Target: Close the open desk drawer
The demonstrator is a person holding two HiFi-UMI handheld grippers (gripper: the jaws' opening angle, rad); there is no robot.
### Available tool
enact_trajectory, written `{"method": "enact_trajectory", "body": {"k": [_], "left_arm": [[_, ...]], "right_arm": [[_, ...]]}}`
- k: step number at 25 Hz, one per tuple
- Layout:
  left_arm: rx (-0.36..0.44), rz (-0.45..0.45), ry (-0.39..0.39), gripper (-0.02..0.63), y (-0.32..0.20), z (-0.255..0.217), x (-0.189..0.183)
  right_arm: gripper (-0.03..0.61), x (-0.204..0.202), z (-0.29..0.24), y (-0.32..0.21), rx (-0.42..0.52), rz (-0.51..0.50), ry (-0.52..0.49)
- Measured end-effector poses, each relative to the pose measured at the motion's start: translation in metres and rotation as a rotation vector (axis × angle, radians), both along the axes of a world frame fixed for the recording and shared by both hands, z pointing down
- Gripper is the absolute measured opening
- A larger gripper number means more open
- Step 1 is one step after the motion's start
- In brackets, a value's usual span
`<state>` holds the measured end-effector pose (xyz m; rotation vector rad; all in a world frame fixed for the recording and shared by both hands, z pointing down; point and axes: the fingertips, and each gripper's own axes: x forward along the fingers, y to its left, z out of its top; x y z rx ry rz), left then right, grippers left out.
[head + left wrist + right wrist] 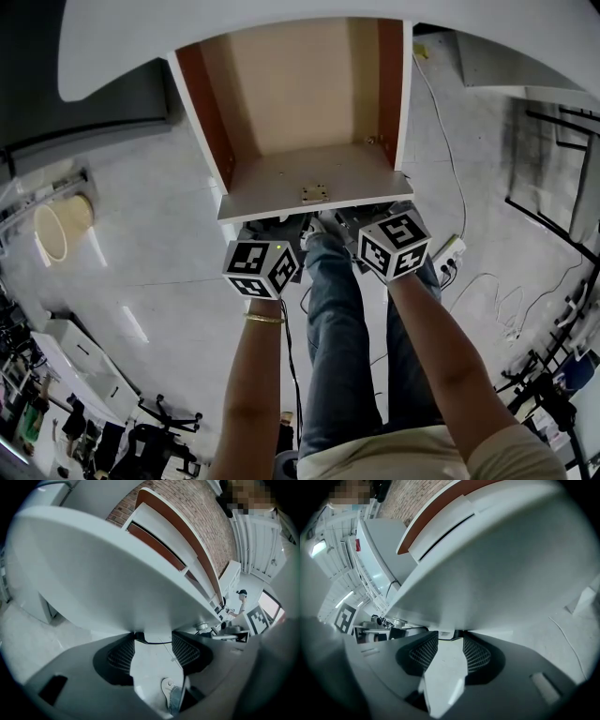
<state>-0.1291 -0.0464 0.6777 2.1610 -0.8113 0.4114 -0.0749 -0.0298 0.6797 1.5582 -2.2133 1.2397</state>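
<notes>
The open desk drawer (291, 103) sticks out from under the white desk top (187, 37), empty, with a tan bottom and reddish sides. Its white front panel (281, 192) carries a small metal lock plate (315, 194). My left gripper (279, 228) and right gripper (361, 217) sit side by side right at that front panel, fingertips hidden below its edge. In the left gripper view the left gripper (153, 637) is open, tips up against the white panel (117, 583), nothing between them. In the right gripper view the right gripper (451, 637) is open too, a narrower gap, tips at the panel (497, 573).
The person's jeans-clad legs (337, 319) stand just behind the grippers, a shoe (169, 688) below the left jaws. A cream bin (61, 225) lies on the floor at the left. A cable (450, 159) and power strip (450, 251) lie at the right.
</notes>
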Motion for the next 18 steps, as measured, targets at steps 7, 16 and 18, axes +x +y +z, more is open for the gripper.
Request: {"method": "enact_trajectory", "body": {"k": [7, 16, 18], "left_arm": [[-0.016, 0.006, -0.011, 0.238, 0.0016, -0.0008, 0.0009], [-0.029, -0.005, -0.020, 0.236, 0.0009, -0.0072, -0.0008], [-0.030, -0.011, -0.018, 0.238, 0.0016, -0.0100, -0.0015]], "right_arm": [[0.161, 0.0018, -0.0003, 0.0025, -0.028, -0.005, 0.003], [0.161, 0.0008, -0.0064, 0.0024, -0.041, -0.012, 0.009], [0.161, 0.0000, -0.0092, 0.0032, -0.042, -0.011, 0.007]]}}
